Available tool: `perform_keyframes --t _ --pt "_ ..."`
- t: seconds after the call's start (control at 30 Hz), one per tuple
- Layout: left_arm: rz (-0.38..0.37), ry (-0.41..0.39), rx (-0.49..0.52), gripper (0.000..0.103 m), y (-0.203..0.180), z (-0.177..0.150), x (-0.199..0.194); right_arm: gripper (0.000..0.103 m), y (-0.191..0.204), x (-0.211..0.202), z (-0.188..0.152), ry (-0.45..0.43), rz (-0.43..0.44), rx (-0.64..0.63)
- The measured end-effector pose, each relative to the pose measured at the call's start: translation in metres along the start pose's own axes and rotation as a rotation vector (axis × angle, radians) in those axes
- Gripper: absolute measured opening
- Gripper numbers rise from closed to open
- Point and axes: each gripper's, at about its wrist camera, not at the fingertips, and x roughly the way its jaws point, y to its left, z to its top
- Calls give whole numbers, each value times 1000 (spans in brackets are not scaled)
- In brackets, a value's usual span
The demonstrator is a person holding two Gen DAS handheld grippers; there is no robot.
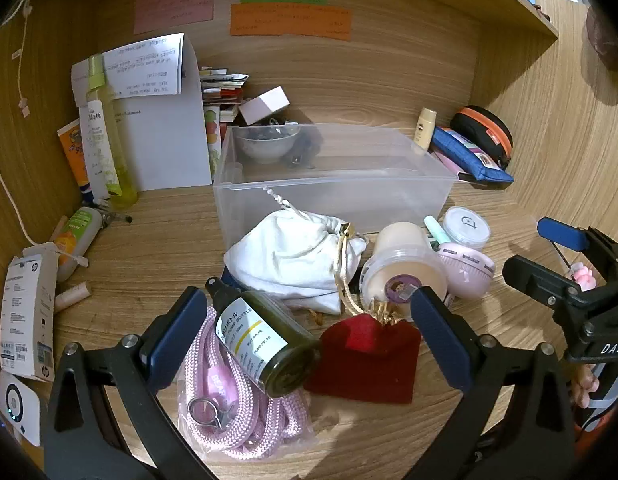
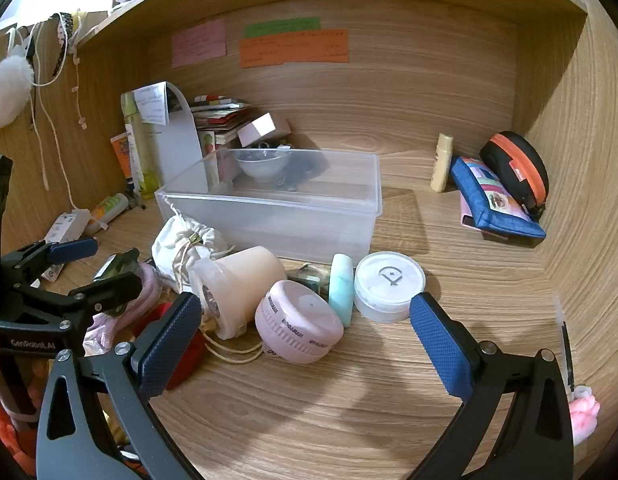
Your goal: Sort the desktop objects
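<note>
My left gripper (image 1: 309, 336) hangs open over a dark green spray bottle (image 1: 261, 336), which lies on a bagged pink rope (image 1: 229, 412) beside a red velvet pouch (image 1: 369, 356); the pads touch none of them. Behind these lie a white drawstring bag (image 1: 297, 256) and a clear plastic bin (image 1: 333, 176). My right gripper (image 2: 305, 342) is open above a pink round device (image 2: 299, 322). A cream jar (image 2: 245, 284) lies on its side beside the device, with a mint tube (image 2: 341, 288) and a white lidded tub (image 2: 389, 284) close by. Each gripper shows at the edge of the other's view.
A blue pouch (image 2: 493, 204), a black and orange case (image 2: 517, 172) and a small cream bottle (image 2: 443, 162) stand at the back right. Tall bottles (image 1: 105, 132), papers (image 1: 157, 120) and a white box (image 1: 27, 312) crowd the left. Wooden walls enclose the desk on three sides.
</note>
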Motion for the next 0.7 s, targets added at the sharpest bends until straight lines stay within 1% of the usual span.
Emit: perform_keyframes --t 0.7 --pt "-3 5 1 103 -1 -1 -1 103 3 1 0 1 6 -7"
